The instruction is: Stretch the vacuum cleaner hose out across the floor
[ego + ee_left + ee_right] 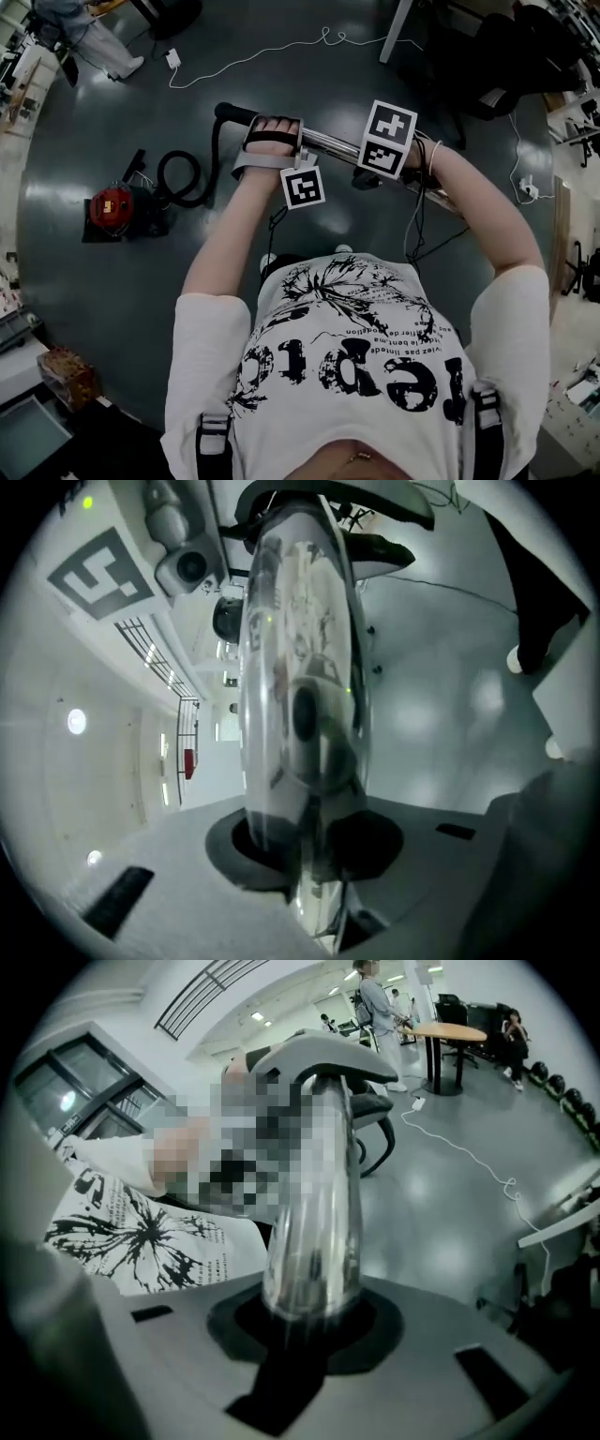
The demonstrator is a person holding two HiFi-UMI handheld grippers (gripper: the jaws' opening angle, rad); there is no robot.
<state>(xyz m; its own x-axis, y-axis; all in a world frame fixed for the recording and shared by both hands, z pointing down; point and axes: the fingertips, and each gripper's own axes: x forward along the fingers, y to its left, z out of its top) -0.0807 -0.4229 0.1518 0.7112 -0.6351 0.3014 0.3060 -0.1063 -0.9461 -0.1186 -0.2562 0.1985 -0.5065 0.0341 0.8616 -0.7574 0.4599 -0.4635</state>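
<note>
A red vacuum cleaner stands on the dark floor at the left, and its black hose loops up to a curved black handle. From there a chrome wand runs to the right in front of my chest. My left gripper is shut on the wand near the handle. Its own view has the shiny tube rising between the jaws of the left gripper. Further right, under the marker cube, my right gripper is also shut on the wand, which fills that gripper.
A white cable with a plug block snakes over the floor beyond the wand. A person stands at the far left, black chairs at the far right. A brown box sits near left. A round table shows behind.
</note>
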